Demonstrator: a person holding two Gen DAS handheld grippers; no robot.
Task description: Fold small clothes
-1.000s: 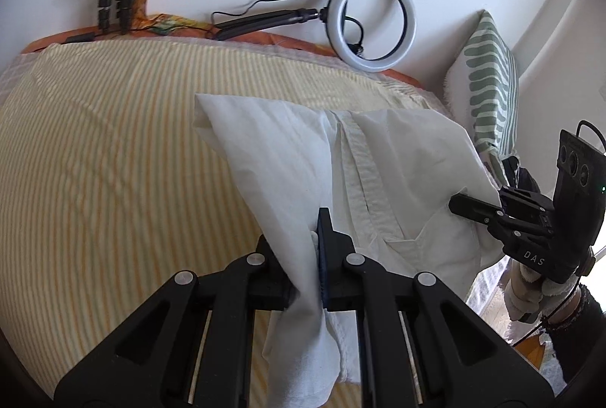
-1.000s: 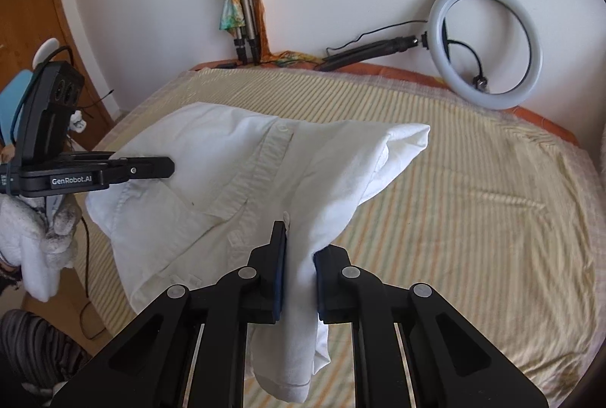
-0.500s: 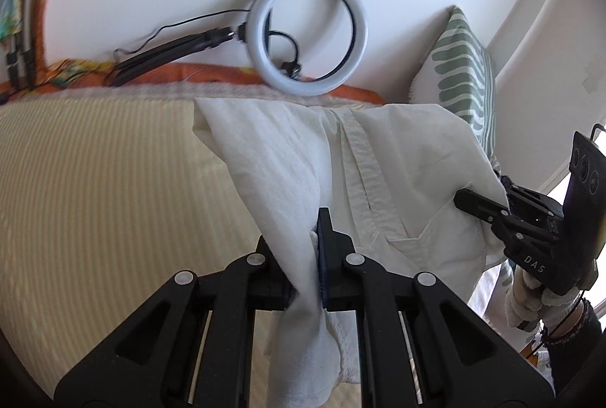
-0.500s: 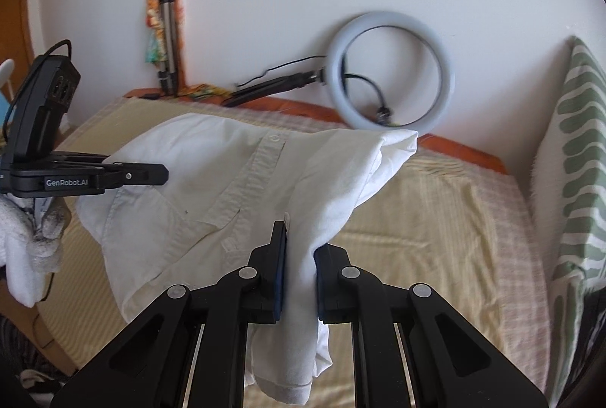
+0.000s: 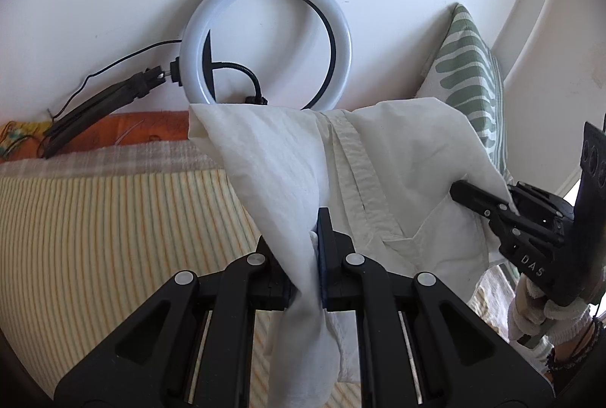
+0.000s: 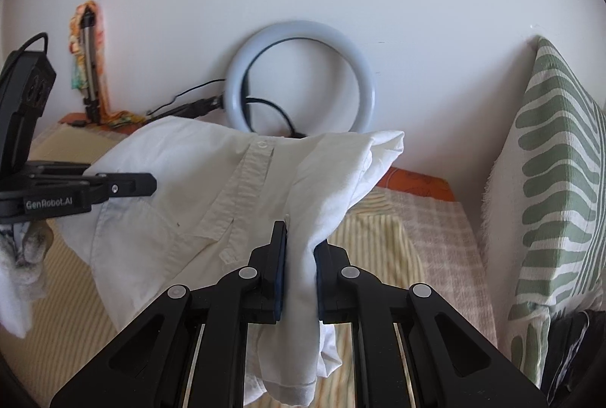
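- The small white cotton button-up shirt (image 5: 397, 173) hangs in the air above the yellow-striped bedspread (image 5: 113, 218), spread between the two tongs, its button placket (image 6: 242, 188) facing the cameras and running down the middle
- Its cloth is creased, with one top corner folded over in front of the white ring light (image 5: 265, 36) that leans on the wall
- The left gripper (image 5: 316, 256) is almost fully closed, clamping a bunched edge of the shirt that droops below its fingers
- The right gripper (image 6: 299, 268) is likewise nearly closed on the opposite edge, a wad of cloth pinched between its pads
- A green-patterned white pillow (image 6: 556, 180) stands at the bed's end
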